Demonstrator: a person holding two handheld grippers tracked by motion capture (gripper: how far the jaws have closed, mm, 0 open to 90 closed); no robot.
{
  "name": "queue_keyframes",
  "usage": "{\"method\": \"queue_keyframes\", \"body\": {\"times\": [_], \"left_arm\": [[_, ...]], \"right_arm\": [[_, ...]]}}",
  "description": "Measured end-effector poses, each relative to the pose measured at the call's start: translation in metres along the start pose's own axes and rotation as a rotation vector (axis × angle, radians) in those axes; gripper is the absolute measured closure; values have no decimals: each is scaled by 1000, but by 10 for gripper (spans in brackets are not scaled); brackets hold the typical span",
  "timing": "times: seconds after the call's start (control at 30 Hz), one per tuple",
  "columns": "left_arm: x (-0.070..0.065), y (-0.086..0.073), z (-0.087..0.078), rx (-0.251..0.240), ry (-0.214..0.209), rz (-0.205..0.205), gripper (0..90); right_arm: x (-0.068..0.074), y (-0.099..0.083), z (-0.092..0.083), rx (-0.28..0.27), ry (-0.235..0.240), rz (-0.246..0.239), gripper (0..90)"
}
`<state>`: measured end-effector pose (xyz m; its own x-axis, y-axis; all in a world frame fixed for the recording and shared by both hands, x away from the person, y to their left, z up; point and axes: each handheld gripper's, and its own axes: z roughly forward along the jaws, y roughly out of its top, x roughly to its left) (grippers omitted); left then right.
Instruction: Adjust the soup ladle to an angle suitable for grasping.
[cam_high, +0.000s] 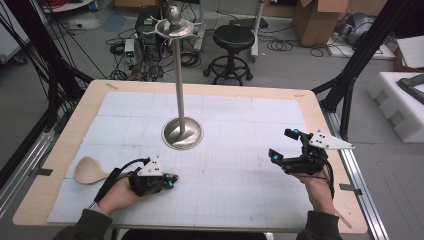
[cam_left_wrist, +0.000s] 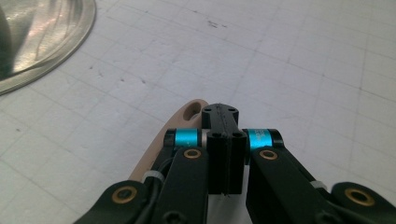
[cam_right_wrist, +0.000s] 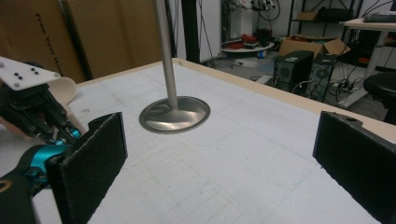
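Table (cam_high: 310, 107), wooden spoon (cam_high: 90, 170) bowl leftward, lengthwise crosswise.

A pale wooden desk (cam_high: 320, 117) topped with a white gridded mat (cam_high: 240, 150) stands on a grey floor (cam_high: 280, 75). Behind it are a black round stool (cam_high: 233, 37), tangled black cables (cam_high: 125, 50), brown cardboard boxes (cam_high: 320, 20) and white foam blocks (cam_high: 400, 107).

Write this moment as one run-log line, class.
left gripper: shut beside spoon handle | right gripper: open, empty | stand: mid-table
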<state>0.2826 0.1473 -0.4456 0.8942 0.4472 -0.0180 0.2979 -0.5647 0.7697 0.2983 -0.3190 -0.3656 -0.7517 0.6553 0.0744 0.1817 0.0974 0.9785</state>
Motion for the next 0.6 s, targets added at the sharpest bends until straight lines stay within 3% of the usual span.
{"method": "queue_keyframes", "body": {"times": [0.23, 0.4, 0.6], "left_arm": [[15, 6, 5, -2, 14, -39, 900], [21, 7, 9, -9, 57, -50, 900], [32, 13, 13, 18, 107, -62, 900]], "right_arm": [[0, 0, -1, 0, 1, 6, 20], [-1, 0, 0, 3, 1, 0, 20], [-1, 0, 0, 0, 2, 2, 20]]}}
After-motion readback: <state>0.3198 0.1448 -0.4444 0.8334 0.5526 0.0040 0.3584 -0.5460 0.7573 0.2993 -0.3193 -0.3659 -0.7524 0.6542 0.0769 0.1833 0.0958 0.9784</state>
